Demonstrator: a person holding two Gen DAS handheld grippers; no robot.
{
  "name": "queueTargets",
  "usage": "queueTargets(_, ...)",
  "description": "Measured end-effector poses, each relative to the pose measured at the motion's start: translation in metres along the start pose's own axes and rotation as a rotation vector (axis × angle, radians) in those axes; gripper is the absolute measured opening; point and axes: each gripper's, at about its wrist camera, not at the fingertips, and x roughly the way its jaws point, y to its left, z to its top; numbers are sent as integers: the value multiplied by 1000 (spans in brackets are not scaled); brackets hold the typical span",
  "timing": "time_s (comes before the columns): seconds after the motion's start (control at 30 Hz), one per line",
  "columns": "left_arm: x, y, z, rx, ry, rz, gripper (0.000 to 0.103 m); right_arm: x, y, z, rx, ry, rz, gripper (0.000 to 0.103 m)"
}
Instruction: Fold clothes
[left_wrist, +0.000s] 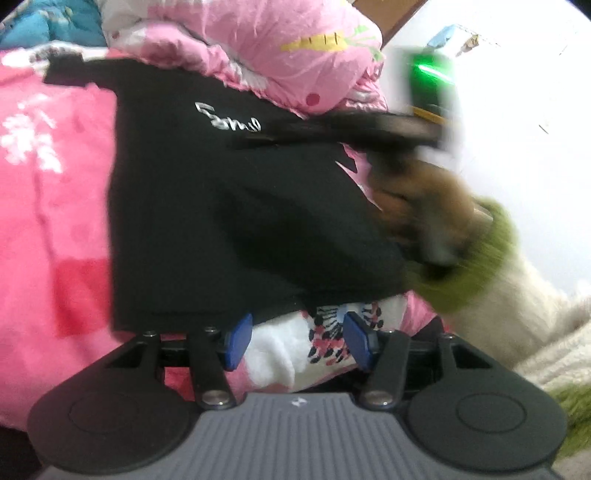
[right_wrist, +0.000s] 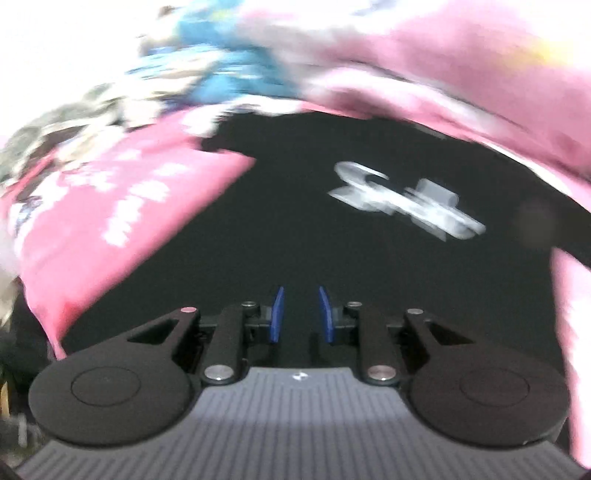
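A black T-shirt with white lettering lies on a pink bedspread, partly folded. My left gripper is open and empty at the shirt's near edge, its blue pads over a white and pink printed cloth. The right gripper shows blurred in the left wrist view, over the shirt's right side, held by a hand in a green cuff. In the right wrist view my right gripper hovers over the black shirt, its blue pads a small gap apart with nothing between them.
A pink quilt is heaped behind the shirt. A blue cloth lies at the far left. A white wall is on the right. The right wrist view is motion-blurred.
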Motion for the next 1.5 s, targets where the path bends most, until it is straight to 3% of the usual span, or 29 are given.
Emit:
queueTargets(0.07,-11,2,5,14,-43,24,56,50,23,23,-51,19,74,18)
queueTargets(0.17,-17,19,16,-4,-94,49,57,91,37,21,-86,87,101,19)
queueTargets(0.27,-14,42,24,-30,-101,53,56,66,31,-9,-61,108,105,19)
queueTargets(0.43,-16,64,26,-57,-87,77,56,-4,15,-41,-35,260,92,19)
queueTargets(0.53,-28,68,22,-79,-111,108,57,-2,16,-18,-3,220,87,19)
queueTargets(0.63,-38,70,18,-109,-129,127,57,33,25,16,17,96,92,20)
queueTargets(0.7,-41,73,15,-121,-136,139,57,62,33,24,48,95,140,20)
queueTargets(0.77,-44,78,11,-136,-138,143,57,71,42,9,27,160,151,21)
queueTargets(0.93,-49,90,10,-163,-135,124,57,-5,60,-61,-83,195,115,21)
queueTargets(1.03,-55,85,12,-137,-141,160,57,-34,55,-65,-39,264,131,21)
queueTargets(1.13,-64,76,12,-128,-163,187,57,-27,59,-37,-34,137,144,21)
queueTargets(1.2,-70,70,10,-121,-173,209,57,1,69,-20,-34,65,130,21)
queueTargets(1.23,-72,68,8,-115,-176,218,58,14,74,-18,-30,73,128,21)
queueTargets(1.33,-75,65,3,-96,-170,225,58,27,99,-48,-51,146,171,22)
queueTargets(1.4,-71,63,7,-79,-160,215,58,-7,115,-77,-138,117,174,22)
queueTargets(1.5,-58,52,22,-23,-154,166,58,-48,107,-105,-45,224,314,21)
